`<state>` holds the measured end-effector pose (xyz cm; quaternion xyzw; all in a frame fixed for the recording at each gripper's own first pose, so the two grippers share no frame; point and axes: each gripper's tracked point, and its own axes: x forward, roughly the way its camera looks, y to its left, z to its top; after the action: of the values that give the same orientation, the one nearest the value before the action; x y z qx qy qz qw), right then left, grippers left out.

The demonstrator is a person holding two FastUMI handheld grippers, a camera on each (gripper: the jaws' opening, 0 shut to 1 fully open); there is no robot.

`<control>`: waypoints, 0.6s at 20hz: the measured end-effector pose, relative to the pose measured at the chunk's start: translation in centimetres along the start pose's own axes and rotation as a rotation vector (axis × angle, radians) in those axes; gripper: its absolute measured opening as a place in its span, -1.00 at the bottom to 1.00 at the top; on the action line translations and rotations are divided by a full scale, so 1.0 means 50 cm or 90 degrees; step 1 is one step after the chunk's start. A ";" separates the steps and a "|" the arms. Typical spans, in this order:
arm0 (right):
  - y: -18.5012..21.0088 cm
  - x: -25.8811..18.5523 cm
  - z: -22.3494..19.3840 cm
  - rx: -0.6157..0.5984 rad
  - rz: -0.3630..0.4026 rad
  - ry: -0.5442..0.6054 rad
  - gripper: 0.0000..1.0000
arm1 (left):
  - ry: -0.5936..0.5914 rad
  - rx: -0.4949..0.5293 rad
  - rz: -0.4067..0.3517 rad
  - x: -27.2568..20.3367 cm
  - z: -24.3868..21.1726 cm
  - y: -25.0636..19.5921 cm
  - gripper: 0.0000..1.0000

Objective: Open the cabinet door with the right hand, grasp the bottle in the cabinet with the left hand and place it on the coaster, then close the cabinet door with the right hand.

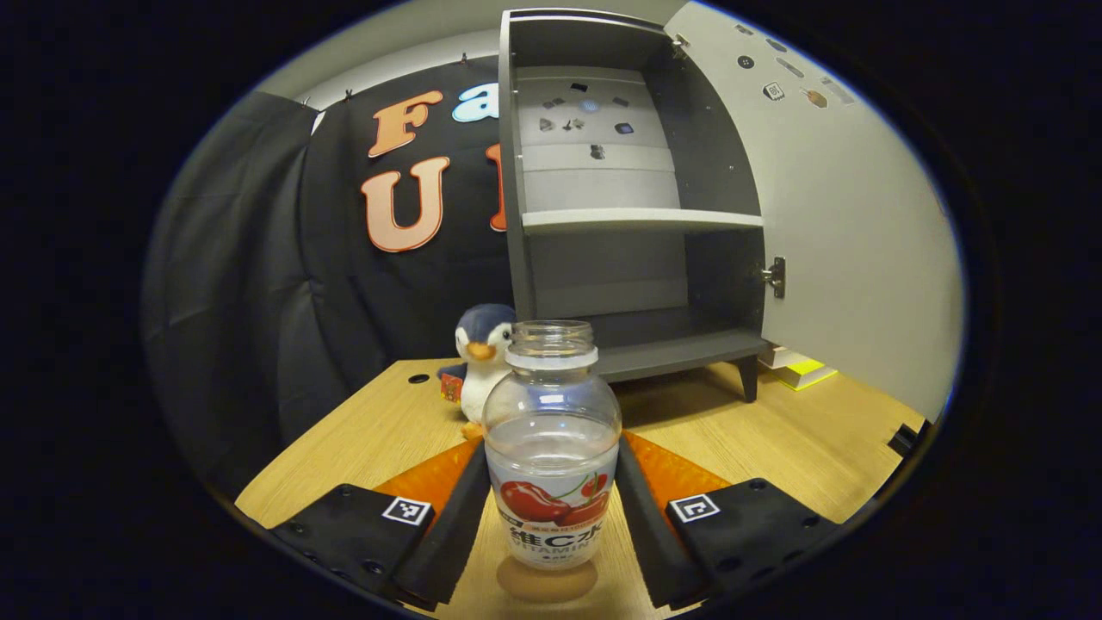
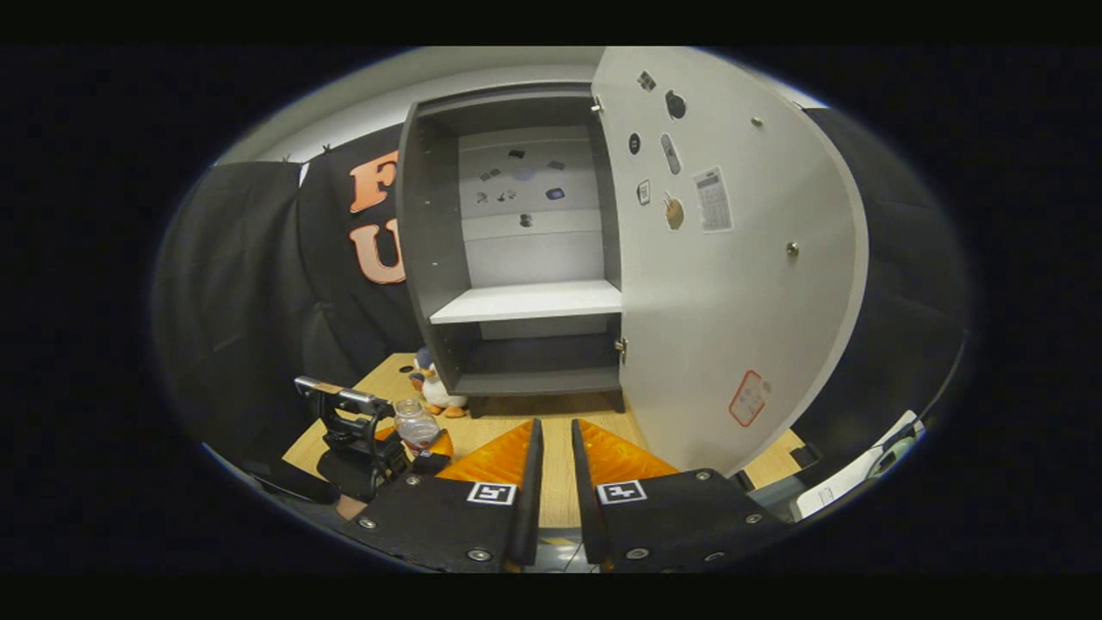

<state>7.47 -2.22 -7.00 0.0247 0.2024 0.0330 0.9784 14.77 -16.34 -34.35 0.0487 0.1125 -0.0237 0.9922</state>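
Observation:
A clear bottle point(image 1: 552, 448) with a cherry label and no cap stands upright between the fingers of my left gripper point(image 1: 551, 482), which is shut on its body. Under the bottle lies a round brown coaster point(image 1: 547, 583) on the wooden table; whether the bottle's base rests on it I cannot tell. The grey cabinet point(image 1: 628, 220) stands behind with its door point(image 1: 852, 224) swung wide to the right. In the right gripper view my right gripper point(image 2: 555, 448) hangs shut on nothing, in front of the cabinet point(image 2: 525, 301) and left of the door point(image 2: 732, 284). The left gripper point(image 2: 405, 443) and bottle point(image 2: 417, 424) show at lower left.
A penguin plush point(image 1: 479, 357) sits on the table point(image 1: 370, 439) just left of the cabinet's foot, behind the bottle. Yellow and white books point(image 1: 799, 368) lie under the open door. The cabinet's shelves are bare. Black cloth walls close off the left side.

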 end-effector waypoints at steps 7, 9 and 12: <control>0.006 0.005 -0.016 -0.008 0.013 0.033 -0.68 | 0.033 -0.035 0.019 0.008 -0.059 0.025 0.72; 0.007 0.004 -0.017 -0.010 0.015 0.038 -0.68 | 0.035 -0.035 0.026 0.001 -0.061 0.024 0.72; 0.009 0.013 -0.018 -0.014 0.020 0.041 -0.60 | 0.036 -0.029 0.027 -0.014 -0.064 0.025 0.72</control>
<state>7.68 -1.72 -8.06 0.0161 0.2331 0.0515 0.9709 13.43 -14.75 -37.17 0.0292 0.1401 0.0012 0.9897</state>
